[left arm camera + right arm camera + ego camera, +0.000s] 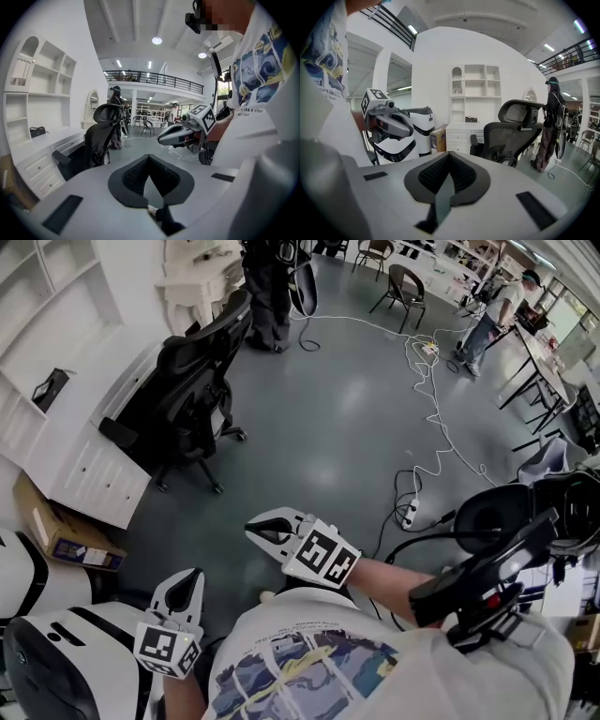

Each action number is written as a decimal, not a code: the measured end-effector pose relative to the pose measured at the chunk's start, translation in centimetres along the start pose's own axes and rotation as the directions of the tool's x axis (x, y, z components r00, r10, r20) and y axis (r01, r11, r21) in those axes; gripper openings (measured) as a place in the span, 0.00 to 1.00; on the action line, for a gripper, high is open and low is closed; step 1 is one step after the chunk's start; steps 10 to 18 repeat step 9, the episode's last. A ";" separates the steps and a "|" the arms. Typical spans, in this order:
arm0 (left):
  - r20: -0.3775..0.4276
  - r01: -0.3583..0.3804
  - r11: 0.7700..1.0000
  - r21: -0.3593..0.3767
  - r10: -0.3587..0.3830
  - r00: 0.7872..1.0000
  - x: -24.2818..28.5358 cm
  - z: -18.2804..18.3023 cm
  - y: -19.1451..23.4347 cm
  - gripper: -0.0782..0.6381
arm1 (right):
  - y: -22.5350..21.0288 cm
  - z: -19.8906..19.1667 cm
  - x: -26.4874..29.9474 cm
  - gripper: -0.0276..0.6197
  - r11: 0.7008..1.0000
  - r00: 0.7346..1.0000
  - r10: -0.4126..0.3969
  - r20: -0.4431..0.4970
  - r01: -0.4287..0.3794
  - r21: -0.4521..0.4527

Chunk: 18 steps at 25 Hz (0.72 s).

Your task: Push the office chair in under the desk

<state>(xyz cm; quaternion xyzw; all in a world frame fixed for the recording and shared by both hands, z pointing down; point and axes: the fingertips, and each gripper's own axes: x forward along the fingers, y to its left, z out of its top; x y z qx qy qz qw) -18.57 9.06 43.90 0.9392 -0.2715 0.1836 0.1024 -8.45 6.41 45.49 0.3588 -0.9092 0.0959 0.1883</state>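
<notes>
The black mesh office chair (192, 390) stands at the front of the white desk (89, 460), backrest toward the open floor, well ahead of both grippers. My left gripper (190, 579) is low at the left, jaws shut and empty. My right gripper (255, 529) is beside it, also shut with nothing in it. In the left gripper view the closed jaws (149, 157) point past the chair (101, 136), and the right gripper (165, 137) shows at the right. In the right gripper view the shut jaws (449, 154) face the chair (511, 136) and desk (459, 133).
A cardboard box (61, 526) sits on the floor by the desk's near end. A white and black machine (56, 652) stands at my left. Cables (431, 427) and a power strip (410, 512) lie on the grey floor. One person (267, 296) stands behind the chair, another (487, 320) far right.
</notes>
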 end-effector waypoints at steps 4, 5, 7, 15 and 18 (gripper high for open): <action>-0.012 0.005 1.000 0.000 -0.005 1.000 1.7 0.5 0.3 0.13 | -1.8 -0.2 0.0 0.08 1.000 1.000 0.002 0.000 -0.002 0.010; -0.015 0.006 1.000 0.000 -0.006 1.000 2.3 0.6 0.3 0.13 | -2.4 -0.3 0.0 0.08 1.000 1.000 0.003 0.001 -0.003 0.012; -0.020 0.006 1.000 -0.001 -0.006 1.000 3.3 0.8 0.4 0.13 | -3.3 -0.6 -0.1 0.08 1.000 1.000 0.004 0.002 -0.004 0.016; -0.026 0.005 1.000 -0.002 -0.005 1.000 4.1 1.0 0.5 0.13 | -4.2 -0.7 0.0 0.08 1.000 1.000 0.007 0.003 -0.007 0.020; -0.026 0.005 1.000 -0.002 -0.005 1.000 4.1 1.0 0.5 0.13 | -4.2 -0.7 0.0 0.08 1.000 1.000 0.007 0.003 -0.007 0.020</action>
